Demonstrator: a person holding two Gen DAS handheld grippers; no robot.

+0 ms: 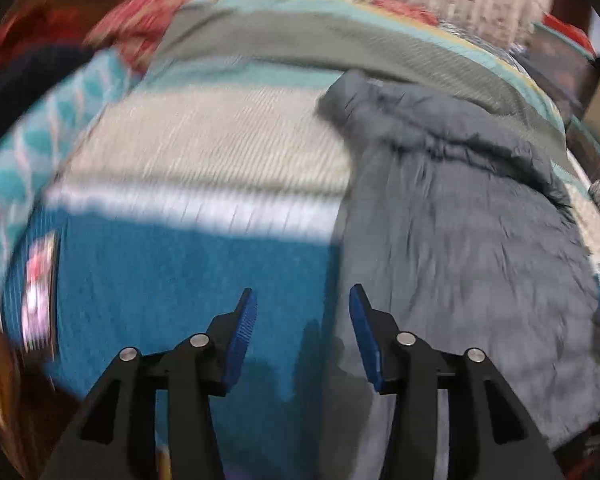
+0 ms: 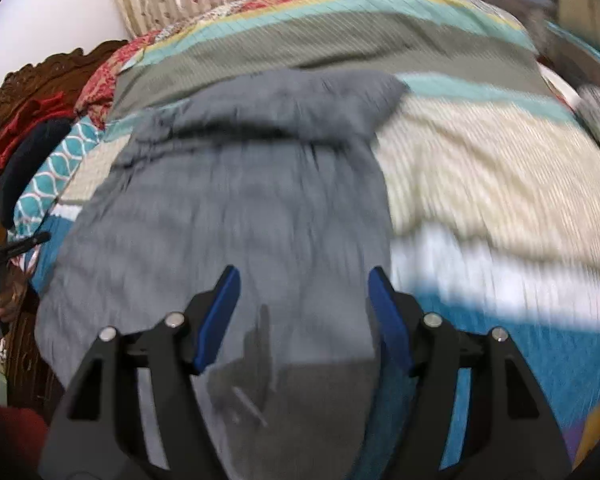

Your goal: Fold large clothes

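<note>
Grey garment (image 2: 228,208) spread flat on striped bedspread (image 2: 480,168) of bed; far end bunched toward headboard (image 2: 40,92). Left gripper (image 1: 302,300) spread apart, empty, hovering above garment's left edge where grey meets teal stripe; right gripper (image 2: 304,280) spread apart, empty, above near hem, just inside right edge. Both views motion-blurred. Likely between folds, reaching for a grasp; nothing pinched yet. Next: lower each gripper onto near hem or corners, pinch one layer only, lift together, carry toward far end keeping edges aligned.
</note>
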